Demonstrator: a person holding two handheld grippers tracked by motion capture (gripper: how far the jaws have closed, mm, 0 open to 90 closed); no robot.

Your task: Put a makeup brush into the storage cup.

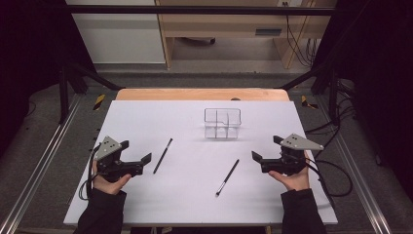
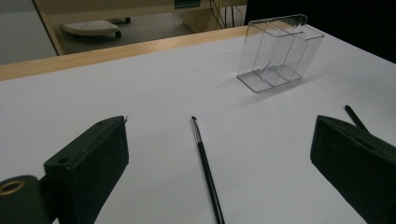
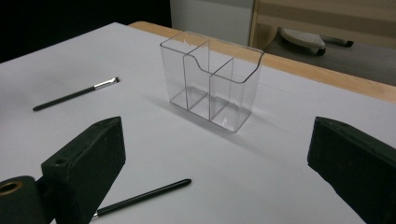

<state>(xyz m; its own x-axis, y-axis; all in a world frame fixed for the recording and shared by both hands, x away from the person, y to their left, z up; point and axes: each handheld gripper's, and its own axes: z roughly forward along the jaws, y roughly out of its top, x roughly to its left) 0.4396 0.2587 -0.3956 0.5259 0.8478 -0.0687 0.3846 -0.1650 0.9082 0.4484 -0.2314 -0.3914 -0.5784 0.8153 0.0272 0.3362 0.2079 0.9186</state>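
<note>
White paper (image 1: 195, 195) covered the wooden table (image 1: 202, 93), and on it stood a clear plastic organiser (image 1: 222, 123), upright and divided into compartments, all of them bare in both gripper views. It sat toward the far middle of the sheet, well apart from both hands. Two slim black brushes lay flat on the paper. The left brush (image 1: 162, 156) rested just beside the left gripper (image 1: 136, 152), on its inner side, slanted with its far end pointing roughly toward the organiser; in the left gripper view this brush (image 2: 206, 169) ran up between the two black jaws without touching either, its small bristle tip at the far end. The right brush (image 1: 227, 177) lay nearer the front edge, between the two hands and closer to the right gripper (image 1: 266, 148), slanted the same way with its pale ferrule and bristles at the near end. In the right gripper view its dark handle (image 3: 142, 196) showed low on the paper by the left-hand jaw, apart from it. Both grippers had their jaws spread wide with nothing between the pads, each held in a hand just above or at the paper near the front corners. The left hand (image 1: 111, 181) and right hand (image 1: 292, 179) came from dark sleeves.
</note>
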